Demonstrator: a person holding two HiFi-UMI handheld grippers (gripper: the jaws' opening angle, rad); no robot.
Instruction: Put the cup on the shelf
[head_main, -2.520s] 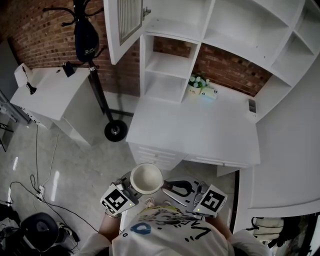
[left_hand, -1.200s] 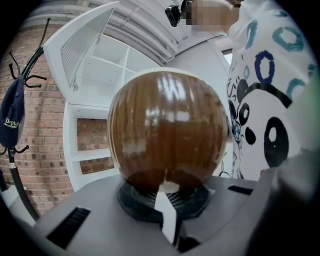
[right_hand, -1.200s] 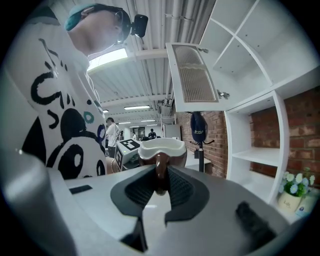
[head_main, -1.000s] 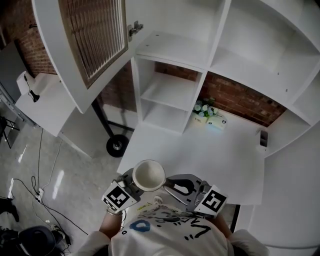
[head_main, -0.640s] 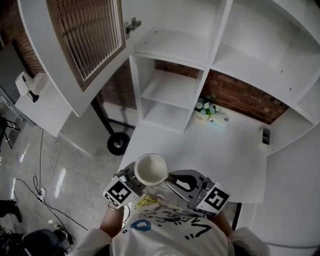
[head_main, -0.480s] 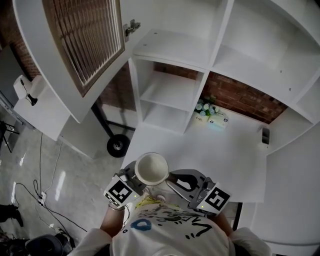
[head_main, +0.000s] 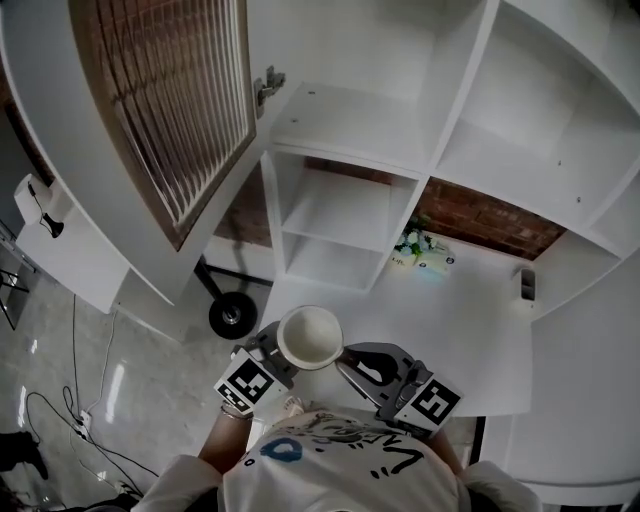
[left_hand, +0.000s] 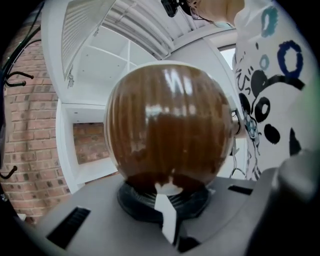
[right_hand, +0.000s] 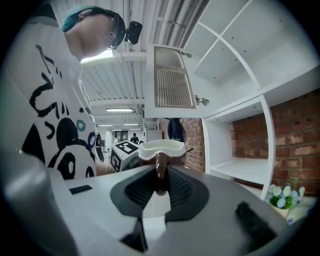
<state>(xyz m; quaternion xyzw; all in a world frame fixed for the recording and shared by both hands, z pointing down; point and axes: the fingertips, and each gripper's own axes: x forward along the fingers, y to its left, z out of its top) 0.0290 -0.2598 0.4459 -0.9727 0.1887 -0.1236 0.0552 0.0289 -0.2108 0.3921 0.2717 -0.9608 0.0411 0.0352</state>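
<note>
A brown ribbed cup with a white inside is held upright between both grippers, in front of the person's chest. My left gripper is shut on the cup's lower body, which fills the left gripper view. My right gripper is shut on the cup's brown handle, with the white rim just beyond the jaws. The white shelf unit with open cubbies stands ahead, above the white desk.
An open cupboard door with a slatted panel hangs out at the upper left. Small flowers and a pale box sit at the desk's back. A dark small object lies at the desk's right. A coat stand's round base is on the floor.
The shelf unit and the open door have grown larger and nearer in the head view. The cup, still held by both grippers, has moved slightly forward toward the desk edge.
</note>
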